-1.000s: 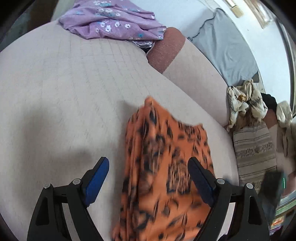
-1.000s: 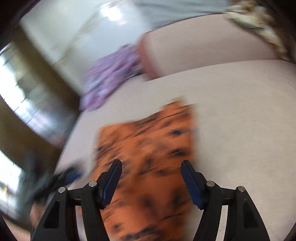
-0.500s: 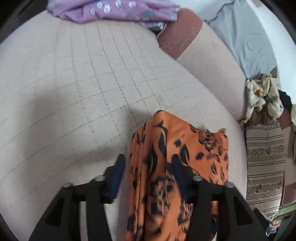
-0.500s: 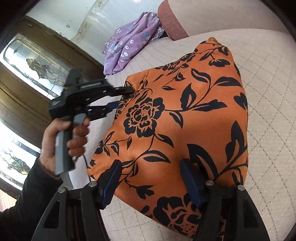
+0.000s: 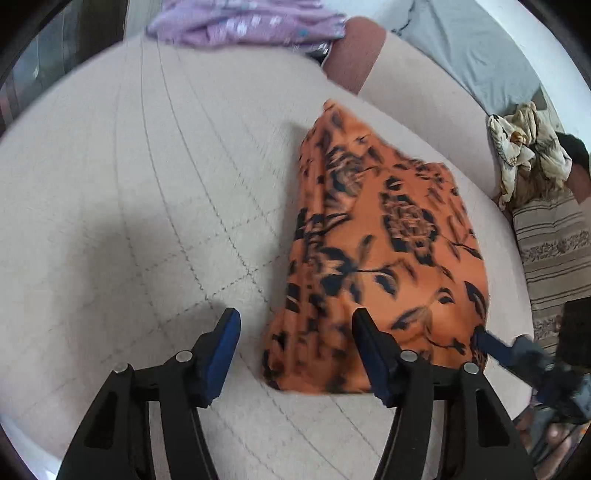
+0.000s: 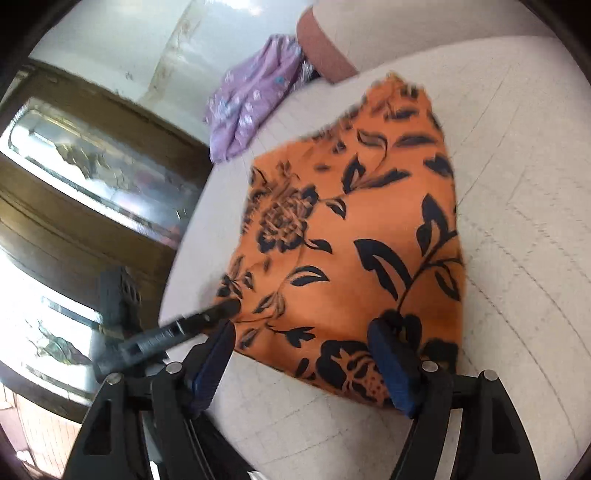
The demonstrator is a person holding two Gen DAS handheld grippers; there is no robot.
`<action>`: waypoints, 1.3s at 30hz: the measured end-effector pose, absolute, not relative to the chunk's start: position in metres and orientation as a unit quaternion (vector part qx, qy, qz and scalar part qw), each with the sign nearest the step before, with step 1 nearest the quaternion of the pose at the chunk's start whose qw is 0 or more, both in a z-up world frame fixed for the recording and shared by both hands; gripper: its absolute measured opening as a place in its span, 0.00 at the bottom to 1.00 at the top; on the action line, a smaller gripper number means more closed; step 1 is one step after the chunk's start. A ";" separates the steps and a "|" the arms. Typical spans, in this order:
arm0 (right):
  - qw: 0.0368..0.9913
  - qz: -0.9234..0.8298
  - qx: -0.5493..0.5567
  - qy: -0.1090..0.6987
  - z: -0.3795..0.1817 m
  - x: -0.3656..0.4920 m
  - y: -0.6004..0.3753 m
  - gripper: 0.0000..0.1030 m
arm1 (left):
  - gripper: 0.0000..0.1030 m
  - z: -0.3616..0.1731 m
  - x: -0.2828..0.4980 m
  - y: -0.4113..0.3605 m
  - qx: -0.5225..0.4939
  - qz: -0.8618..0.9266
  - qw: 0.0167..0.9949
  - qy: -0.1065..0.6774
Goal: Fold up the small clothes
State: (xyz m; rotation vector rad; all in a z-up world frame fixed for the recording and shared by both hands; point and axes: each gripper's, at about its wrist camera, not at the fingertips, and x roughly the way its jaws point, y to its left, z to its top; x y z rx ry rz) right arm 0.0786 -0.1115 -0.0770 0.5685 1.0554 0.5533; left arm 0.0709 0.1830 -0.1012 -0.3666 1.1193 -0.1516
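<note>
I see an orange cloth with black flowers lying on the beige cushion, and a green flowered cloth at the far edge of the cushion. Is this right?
Not quite. The flowered cloth at the far edge is purple, not green; the left wrist view shows it clearly. The rest is right: the orange cloth with black flowers lies on the beige cushion.

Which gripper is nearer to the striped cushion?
Right. The right gripper, jaws just opening with the cloth's edge between them, is at the corner beside the cushion. The left gripper, jaws lately narrowed astride the cloth's other corner, is farther away.
</note>
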 end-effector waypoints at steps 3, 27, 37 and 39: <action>0.804 0.262 0.252 0.470 -0.059 0.065 -0.119 0.76 | 0.75 -0.075 0.061 0.169 -0.142 -0.059 0.853 0.498; 0.803 0.191 0.314 0.469 -0.087 0.078 -0.198 0.76 | 0.84 -0.063 0.102 0.164 -0.183 -0.112 0.851 0.480; 0.750 0.234 0.319 0.530 -0.142 0.162 -0.148 0.63 | 0.60 -0.124 0.141 0.132 -0.132 -0.143 0.817 0.543; 0.761 0.223 0.287 0.537 -0.139 0.164 -0.137 0.42 | 0.43 -0.119 0.140 0.133 -0.148 -0.139 0.814 0.544</action>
